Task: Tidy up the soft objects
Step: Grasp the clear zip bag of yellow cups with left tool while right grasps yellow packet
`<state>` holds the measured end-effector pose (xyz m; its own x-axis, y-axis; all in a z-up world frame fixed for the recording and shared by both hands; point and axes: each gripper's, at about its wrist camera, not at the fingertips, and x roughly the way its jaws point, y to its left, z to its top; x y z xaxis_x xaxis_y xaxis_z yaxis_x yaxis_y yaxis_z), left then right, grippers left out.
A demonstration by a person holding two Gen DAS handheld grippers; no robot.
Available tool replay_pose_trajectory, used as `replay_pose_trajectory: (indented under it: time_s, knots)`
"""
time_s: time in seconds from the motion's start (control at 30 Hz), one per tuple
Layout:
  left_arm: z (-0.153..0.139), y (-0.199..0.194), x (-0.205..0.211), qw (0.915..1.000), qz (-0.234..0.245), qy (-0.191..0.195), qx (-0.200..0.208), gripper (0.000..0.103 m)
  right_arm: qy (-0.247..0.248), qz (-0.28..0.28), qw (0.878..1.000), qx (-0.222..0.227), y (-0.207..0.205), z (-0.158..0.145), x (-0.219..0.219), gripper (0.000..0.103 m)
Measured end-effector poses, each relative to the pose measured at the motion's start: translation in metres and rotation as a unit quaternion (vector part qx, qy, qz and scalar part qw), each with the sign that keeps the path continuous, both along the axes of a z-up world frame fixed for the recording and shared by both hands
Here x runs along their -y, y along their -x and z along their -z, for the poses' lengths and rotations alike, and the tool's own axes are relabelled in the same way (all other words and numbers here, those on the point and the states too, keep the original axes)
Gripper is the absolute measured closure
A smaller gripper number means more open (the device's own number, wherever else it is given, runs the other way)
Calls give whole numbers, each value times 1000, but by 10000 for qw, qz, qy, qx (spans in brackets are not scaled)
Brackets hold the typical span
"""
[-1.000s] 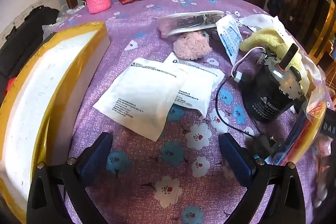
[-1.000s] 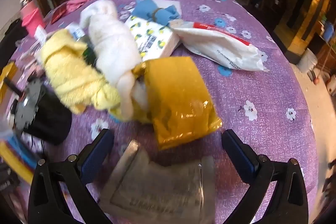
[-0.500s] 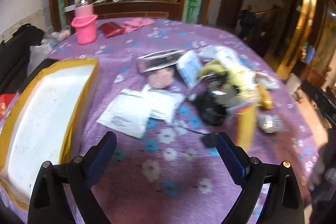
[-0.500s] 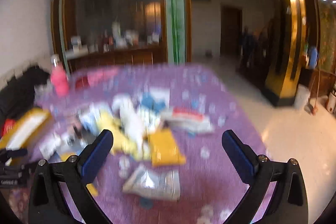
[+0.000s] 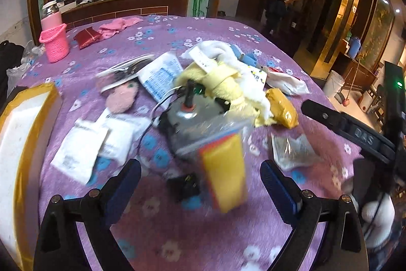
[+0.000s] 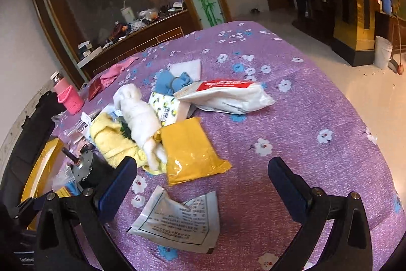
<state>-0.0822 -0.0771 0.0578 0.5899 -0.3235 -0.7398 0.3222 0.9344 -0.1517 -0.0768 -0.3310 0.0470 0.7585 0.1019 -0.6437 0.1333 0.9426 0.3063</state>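
A pile lies mid-table on the purple flowered cloth (image 6: pixel 317 103): a yellow towel (image 6: pixel 111 141), a white plush toy (image 6: pixel 140 118), blue socks (image 6: pixel 172 83), a tissue pack (image 6: pixel 165 107) and a pink fluffy puff (image 5: pixel 121 98). The yellow towel (image 5: pixel 218 83) also shows in the left wrist view. My left gripper (image 5: pixel 200 184) is open and empty, above the table in front of the pile. My right gripper (image 6: pixel 203 184) is open and empty, above a white printed pouch (image 6: pixel 180 220).
A black motor (image 5: pixel 192 123) with a cable stands by the towel. A yellow-rimmed white box (image 5: pixel 17 144) is at the left. A yellow mailer (image 6: pixel 190 151), a red-white bag (image 6: pixel 228 95), white pouches (image 5: pixel 83 151) and a pink bottle (image 5: pixel 54 40) lie around.
Both grippers were lifted up and away from the table, then came back lower and closer. The views swung. Both stayed open and empty.
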Motion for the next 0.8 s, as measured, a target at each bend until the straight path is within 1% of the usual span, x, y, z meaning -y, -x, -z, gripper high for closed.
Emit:
replay_pose_trajectory:
  time_s: [0.07,0.1,0.13,0.17,0.2,0.23,0.33,0.37,0.5,0.57,0.6,0.67,0.73,0.77,0.8]
  knots:
    - [5,-5,12,10000,22,-31,6,8,-86,19,10000,-35,0,0,2,0]
    - [7,-6,17,10000,18,-85,26,12,-98,23,9999,-48,0,0,3,0]
    - [10,-7,22,9999,21,-154,33,32,-106,23,9999,-64,-1,1,4,0]
    - [14,-10,27,9996,112,-244,-47,46,-123,11,9999,-84,-1,1,4,0]
    - [18,-12,31,9991,183,-326,-197,68,-145,2,9998,-115,-2,2,4,0]
    - [24,-13,31,9985,296,-288,-372,69,-164,1,9998,-149,-4,3,4,0]
    - [21,-9,22,9984,383,-36,-419,70,-186,-23,9996,-225,-5,6,5,0]
    - [17,-7,15,9984,371,104,-425,70,-179,-23,9995,-252,-6,7,4,0]
    - [-1,7,-12,9979,358,443,-304,70,-74,-36,9995,-289,-6,4,1,0]
    - [-11,16,-25,9977,336,538,-229,70,175,-176,9991,-344,-6,-3,-7,0]
    - [-13,18,-29,9975,339,576,-215,70,399,-264,9981,-383,-8,-8,-13,0]
    - [-19,24,-42,9971,317,665,-175,70,901,-533,9932,-517,-17,-16,-27,0]
    - [-22,29,-51,9965,280,770,-162,70,1216,-703,9878,-676,-32,-16,-34,1]
    - [-23,31,-55,9963,269,806,-157,70,1289,-735,9863,-721,-38,-14,-35,5]
    - [-24,33,-59,9960,256,837,-149,70,1319,-768,9850,-804,-46,-11,-34,14]
